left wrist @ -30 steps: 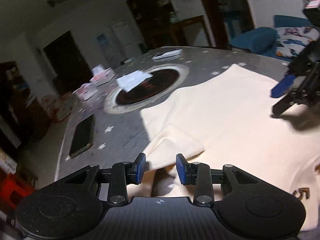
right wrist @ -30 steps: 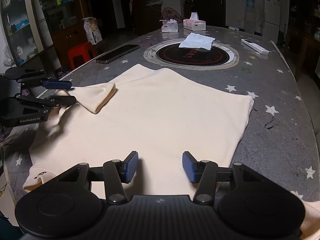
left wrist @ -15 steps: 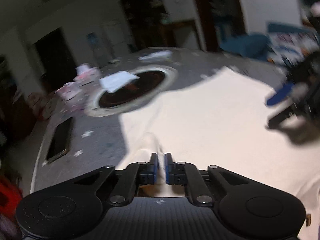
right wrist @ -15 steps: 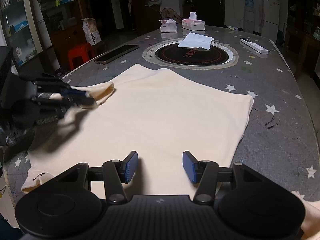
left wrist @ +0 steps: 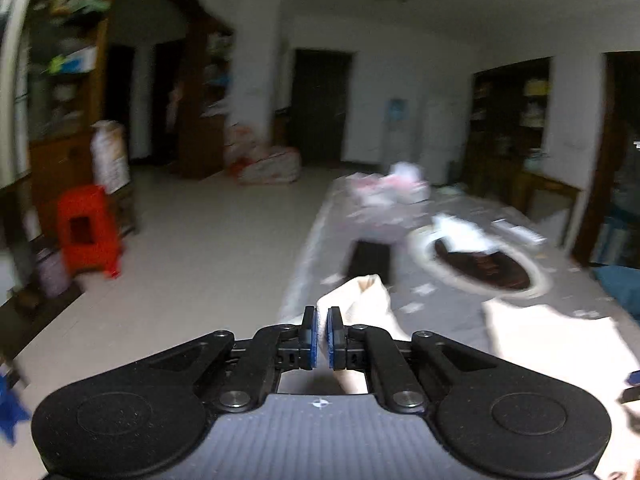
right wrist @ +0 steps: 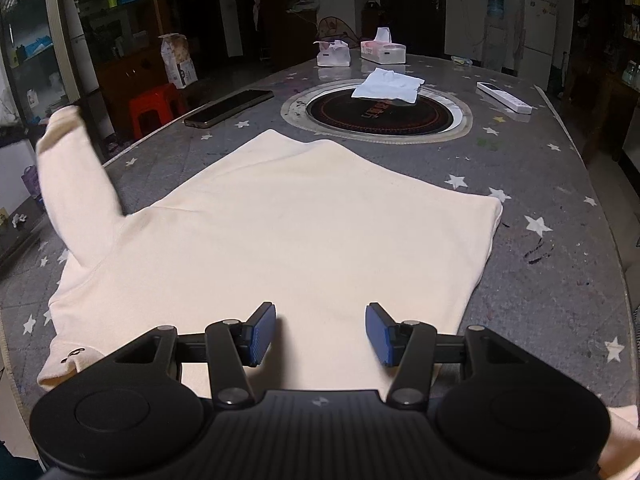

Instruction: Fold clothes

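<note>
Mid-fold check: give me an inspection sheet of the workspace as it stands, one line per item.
Surface: grey star-print table with a round inset cooktop.
Job's things: cream sweatshirt spread flat; its sleeve lifted off the table.
Clutter: phone, white cloth on the cooktop, two tissue boxes, remote.
Grippers: left hand-held gripper shut on the sleeve; right hand-held gripper open over the sweatshirt, holding nothing.
Cables: nothing seen.
Surroundings: red stool, shelves, fridge, dim room.
</note>
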